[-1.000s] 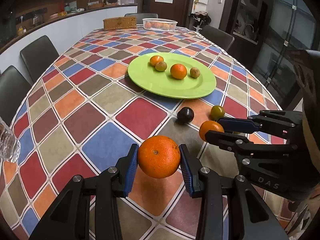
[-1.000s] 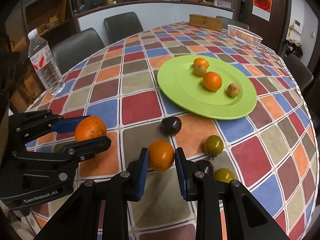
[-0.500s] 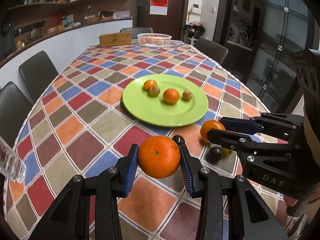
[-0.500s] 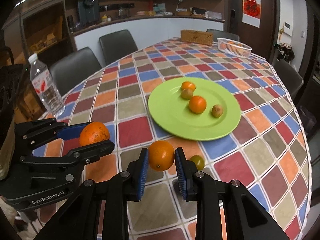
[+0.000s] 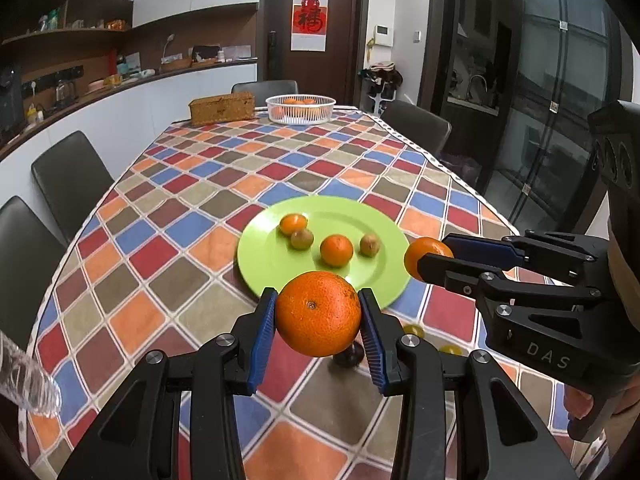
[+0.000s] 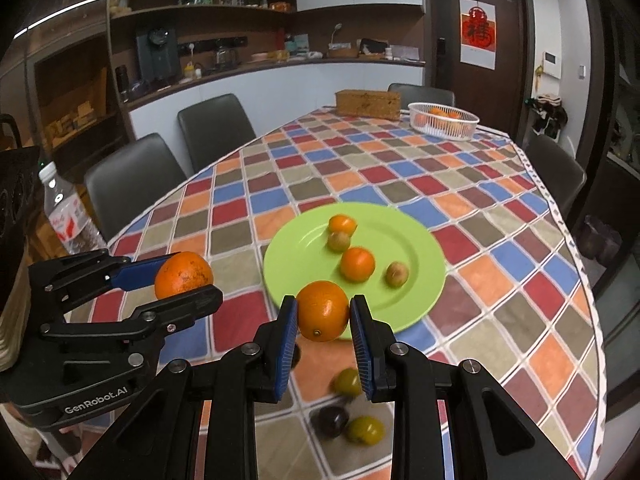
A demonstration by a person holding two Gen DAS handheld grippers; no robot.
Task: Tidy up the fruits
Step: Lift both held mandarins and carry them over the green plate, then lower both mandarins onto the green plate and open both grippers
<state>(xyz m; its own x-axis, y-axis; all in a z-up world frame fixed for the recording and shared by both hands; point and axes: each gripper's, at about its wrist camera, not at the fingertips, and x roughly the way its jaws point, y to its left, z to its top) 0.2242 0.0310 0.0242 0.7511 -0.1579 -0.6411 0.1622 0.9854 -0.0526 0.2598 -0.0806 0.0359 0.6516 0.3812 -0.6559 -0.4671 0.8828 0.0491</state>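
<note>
Both fruits carried well up off the tablecloth (image 5: pixel 192 304) compared with a second ago, when they sat low near the loose plums; now raised and nearer the green plate (image 5: pixel 260 256). Left gripper (image 5: pixel 318 322) pinching the large orange (image 5: pixel 318 312) squarely between its blue pads (image 5: pixel 262 336), held above the plate's near rim. Right gripper (image 6: pixel 323 322) clamped likewise on the smaller orange (image 6: pixel 323 310), hanging over the near edge of the plate in its own view. Already on the plate: two small oranges (image 5: pixel 336 250) and two brownish fruits (image 5: pixel 302 239), bunched toward the middle and far side. Left behind on the near cloth: a dark plum (image 6: pixel 330 420) and two greenish fruits (image 6: pixel 364 430), close together. Lift judged complete, carry under way; likely next, setting both oranges down on bare green at the near part of the plate. Some risk of rolling into the fruit already there. White basket (image 5: pixel 300 109) of oranges far off at the table's end, untouched.
</note>
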